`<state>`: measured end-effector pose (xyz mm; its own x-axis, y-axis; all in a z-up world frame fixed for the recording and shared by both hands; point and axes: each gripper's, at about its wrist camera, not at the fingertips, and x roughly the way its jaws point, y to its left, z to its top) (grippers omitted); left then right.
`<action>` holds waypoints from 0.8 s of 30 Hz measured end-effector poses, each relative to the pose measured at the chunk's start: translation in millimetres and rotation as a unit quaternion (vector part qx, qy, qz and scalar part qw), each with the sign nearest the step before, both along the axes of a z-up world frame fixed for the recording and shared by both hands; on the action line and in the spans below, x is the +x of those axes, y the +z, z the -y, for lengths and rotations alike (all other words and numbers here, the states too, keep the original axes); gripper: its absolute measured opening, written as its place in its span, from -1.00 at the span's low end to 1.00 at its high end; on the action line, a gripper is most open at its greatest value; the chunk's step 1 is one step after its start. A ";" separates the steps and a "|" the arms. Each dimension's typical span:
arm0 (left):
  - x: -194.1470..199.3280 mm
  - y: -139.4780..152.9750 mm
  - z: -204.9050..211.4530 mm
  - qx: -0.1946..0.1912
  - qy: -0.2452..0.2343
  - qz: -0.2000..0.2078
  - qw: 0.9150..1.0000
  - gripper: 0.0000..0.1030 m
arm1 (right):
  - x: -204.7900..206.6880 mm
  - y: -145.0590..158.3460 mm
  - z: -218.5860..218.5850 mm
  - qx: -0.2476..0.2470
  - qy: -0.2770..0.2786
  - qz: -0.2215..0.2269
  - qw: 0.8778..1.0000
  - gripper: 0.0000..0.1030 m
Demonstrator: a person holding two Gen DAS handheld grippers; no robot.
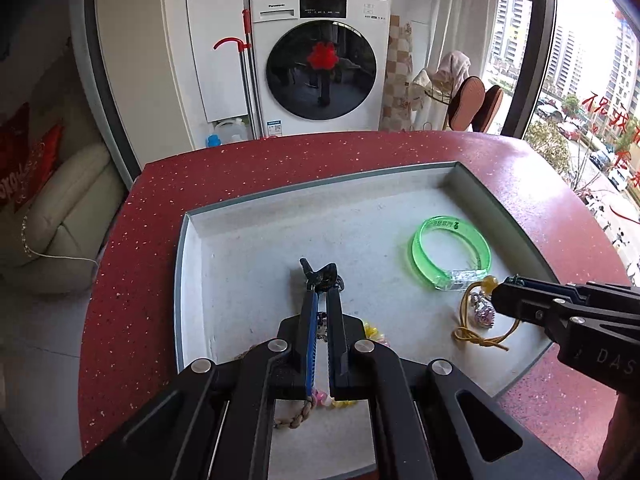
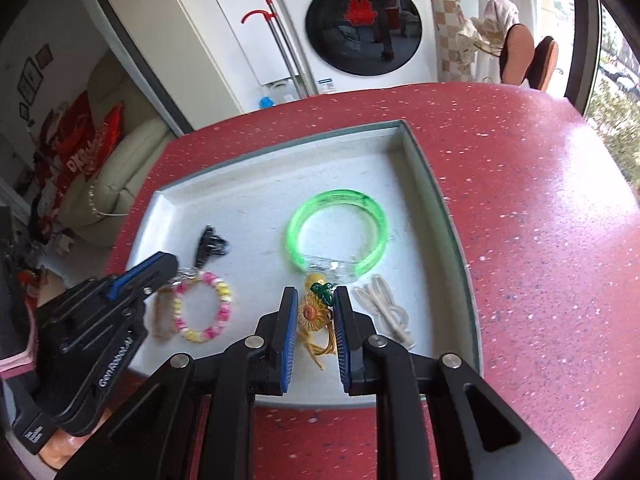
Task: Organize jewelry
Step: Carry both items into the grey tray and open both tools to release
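A shallow grey tray [image 2: 444,208] sits on a speckled red table [image 2: 540,200], already holding most of the jewelry: a green bangle [image 2: 304,224], a pink-and-yellow bead bracelet [image 2: 224,300], a white cord [image 2: 386,308], a black clasp piece [image 2: 206,242] and a yellow sunflower charm on a cord [image 2: 310,314]. The left gripper [image 1: 318,276] hangs over the middle of the tray, its fingers pressed nearly together on a small dark trinket at their tips, apparently a piece not yet laid down. The right gripper [image 2: 314,294] has its fingers narrowly apart on either side of the sunflower charm, with a dark green bit at the tips; whether the pads actually press on the charm cannot be told. The sorting looks well advanced, with these last pieces left to settle. The right wrist view shows the whole bead bracelet and the white cord, which the left gripper's body largely hides in the left wrist view; the left wrist view alone shows the yellow cord's loop [image 1: 464,320] and a silvery pendant [image 1: 482,312] beside it.
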<state>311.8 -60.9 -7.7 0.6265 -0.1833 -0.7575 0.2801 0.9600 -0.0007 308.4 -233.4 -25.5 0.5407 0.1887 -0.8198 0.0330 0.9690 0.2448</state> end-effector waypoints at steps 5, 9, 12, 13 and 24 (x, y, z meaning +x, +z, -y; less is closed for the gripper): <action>-1.8 -8.7 4.2 0.026 0.004 0.007 1.000 -0.57 | 0.1 -7.7 6.2 -0.013 -0.006 -0.005 1.000 -0.62; -0.5 -12.0 4.7 0.035 0.008 0.003 0.999 -0.57 | -0.9 -12.5 7.7 -0.018 -0.010 -0.012 1.000 -0.61; 1.1 -16.3 4.2 0.034 0.011 -0.010 0.999 -0.57 | -2.6 -15.2 5.6 -0.026 -0.009 -0.015 1.000 -0.61; 1.0 -17.5 2.9 0.035 0.013 -0.013 0.999 -0.57 | -2.8 -15.6 5.4 -0.027 -0.009 -0.016 0.999 -0.58; -5.3 -15.1 -1.9 0.041 0.024 -0.015 0.999 -0.57 | -13.1 -2.3 6.9 -0.012 -0.012 0.006 1.000 0.10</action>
<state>306.5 -59.1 -22.9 0.6102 -0.0901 -0.7871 0.2346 0.9695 0.0709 295.3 -240.3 -27.8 0.5550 0.1560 -0.8171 0.0527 0.9737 0.2217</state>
